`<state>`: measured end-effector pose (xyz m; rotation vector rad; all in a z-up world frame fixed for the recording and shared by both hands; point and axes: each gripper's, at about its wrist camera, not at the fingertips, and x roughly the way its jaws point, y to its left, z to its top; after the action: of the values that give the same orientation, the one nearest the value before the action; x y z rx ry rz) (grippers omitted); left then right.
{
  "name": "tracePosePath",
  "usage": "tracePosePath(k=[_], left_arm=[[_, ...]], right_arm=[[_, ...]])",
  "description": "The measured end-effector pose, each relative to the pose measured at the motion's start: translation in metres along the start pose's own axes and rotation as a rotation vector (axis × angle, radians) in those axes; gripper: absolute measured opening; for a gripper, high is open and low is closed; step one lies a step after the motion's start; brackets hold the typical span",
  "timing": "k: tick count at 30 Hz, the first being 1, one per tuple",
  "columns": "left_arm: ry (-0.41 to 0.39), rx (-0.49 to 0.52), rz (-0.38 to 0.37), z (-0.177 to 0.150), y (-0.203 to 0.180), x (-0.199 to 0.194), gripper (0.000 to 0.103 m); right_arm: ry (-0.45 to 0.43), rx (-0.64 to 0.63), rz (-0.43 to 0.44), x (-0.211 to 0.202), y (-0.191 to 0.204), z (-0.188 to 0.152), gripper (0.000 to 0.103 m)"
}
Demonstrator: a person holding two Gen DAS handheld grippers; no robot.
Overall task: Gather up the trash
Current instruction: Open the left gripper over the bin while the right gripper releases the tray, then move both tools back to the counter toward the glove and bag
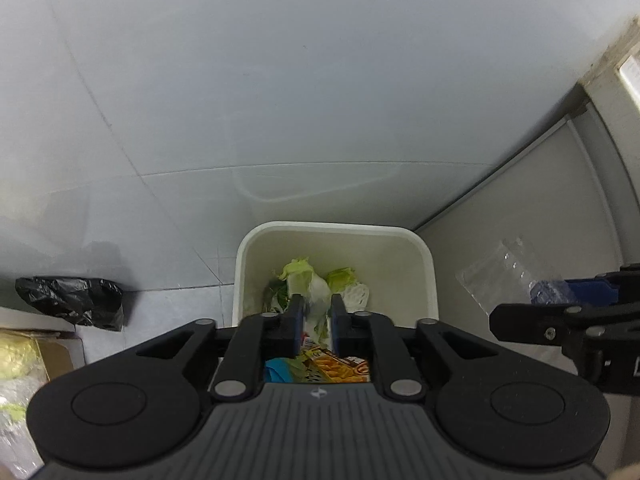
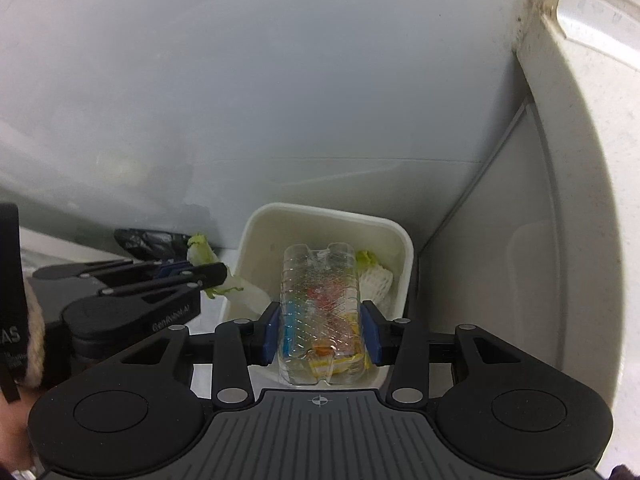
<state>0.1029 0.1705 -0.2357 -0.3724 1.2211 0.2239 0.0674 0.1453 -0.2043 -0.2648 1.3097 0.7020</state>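
A white bin (image 1: 424,272) stands on the floor in a corner and holds lettuce scraps, white foam netting and a snack wrapper (image 1: 340,368). My left gripper (image 1: 316,312) is shut on a lettuce leaf (image 1: 308,280) right over the bin's opening. In the right wrist view the same bin (image 2: 404,248) lies below my right gripper (image 2: 322,320), which is shut on a crushed clear plastic bottle (image 2: 318,300) held above it. The left gripper with its leaf (image 2: 204,254) shows at the left, and the bottle (image 1: 508,276) shows at the right of the left wrist view.
A black plastic bag (image 1: 76,300) lies on the floor left of the bin. A cardboard box with greens (image 1: 24,356) is at the far left edge. Tiled wall is behind the bin, and a white panel (image 1: 540,208) closes the right side.
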Motion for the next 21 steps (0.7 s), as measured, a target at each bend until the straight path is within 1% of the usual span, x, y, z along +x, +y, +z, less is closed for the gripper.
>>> tracePosePath(k=[1, 2, 3, 4, 5, 7, 10, 14, 16, 19, 21], left_arm=[[-0.004, 0.013, 0.009, 0.001, -0.002, 0.000, 0.030], [-0.004, 0.027, 0.024, 0.000, -0.004, 0.000, 0.034], [0.000, 0.040, 0.032, -0.001, -0.005, 0.001, 0.040], [0.005, 0.050, 0.034, -0.001, -0.006, 0.002, 0.044], [0.011, 0.057, 0.033, -0.002, -0.006, 0.003, 0.046], [0.021, 0.063, 0.033, 0.001, -0.005, 0.004, 0.054], [0.032, 0.069, 0.034, 0.000, -0.003, 0.006, 0.063], [0.045, 0.085, 0.035, -0.001, -0.003, 0.007, 0.069], [0.046, 0.088, 0.038, 0.000, -0.003, 0.006, 0.074], [0.051, 0.091, 0.043, 0.000, -0.006, 0.005, 0.080], [0.051, 0.092, 0.043, -0.002, -0.007, 0.002, 0.083]], right_arm=[[0.000, 0.013, 0.001, 0.001, 0.000, 0.000, 0.048], [0.001, 0.029, 0.003, 0.001, 0.001, -0.001, 0.053], [0.003, 0.044, 0.008, 0.001, -0.004, 0.001, 0.064], [0.006, 0.057, 0.015, 0.004, -0.006, 0.007, 0.072], [0.008, 0.064, 0.021, 0.004, -0.005, 0.008, 0.073], [0.014, 0.068, 0.020, 0.006, -0.003, 0.007, 0.073], [0.014, 0.075, 0.015, 0.005, -0.003, 0.003, 0.073], [0.013, 0.088, 0.016, 0.002, -0.004, 0.004, 0.073], [0.008, 0.083, 0.015, 0.001, -0.007, 0.004, 0.073], [-0.008, 0.073, 0.013, -0.004, -0.007, 0.004, 0.077], [-0.021, 0.067, 0.020, -0.010, -0.006, 0.002, 0.077]])
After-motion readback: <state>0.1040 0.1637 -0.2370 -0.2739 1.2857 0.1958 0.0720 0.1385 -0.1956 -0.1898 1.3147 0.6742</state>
